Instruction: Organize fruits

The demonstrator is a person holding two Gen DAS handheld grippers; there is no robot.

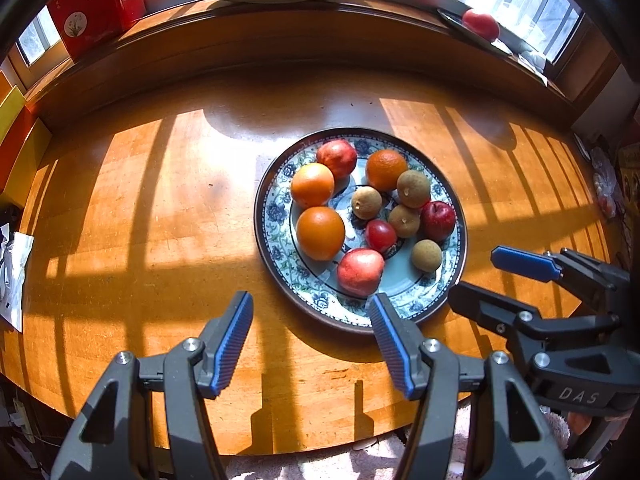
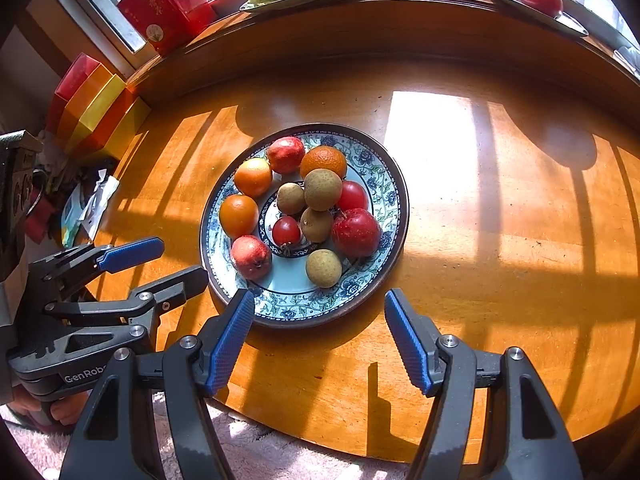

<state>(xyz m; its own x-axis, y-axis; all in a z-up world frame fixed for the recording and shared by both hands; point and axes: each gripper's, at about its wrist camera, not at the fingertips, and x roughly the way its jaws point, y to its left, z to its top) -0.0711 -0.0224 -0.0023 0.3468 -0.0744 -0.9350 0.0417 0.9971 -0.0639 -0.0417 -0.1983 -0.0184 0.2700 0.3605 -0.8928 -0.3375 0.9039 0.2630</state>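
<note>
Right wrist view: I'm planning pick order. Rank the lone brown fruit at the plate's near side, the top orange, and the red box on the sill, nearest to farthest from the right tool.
1. Lone brown fruit, at the plate's near side, just beyond the right tool.
2. Top orange, at the plate's far side.
3. Red box, on the windowsill, upper left.

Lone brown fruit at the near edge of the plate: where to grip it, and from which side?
Grip the brown fruit across its widest middle, coming from above. It is round and sits alone on a bare patch of the plate, with open plate on the left and right for the fingers. The right tool is nearest, open and empty. The red apple sits close behind, so avoid reaching past.
</note>
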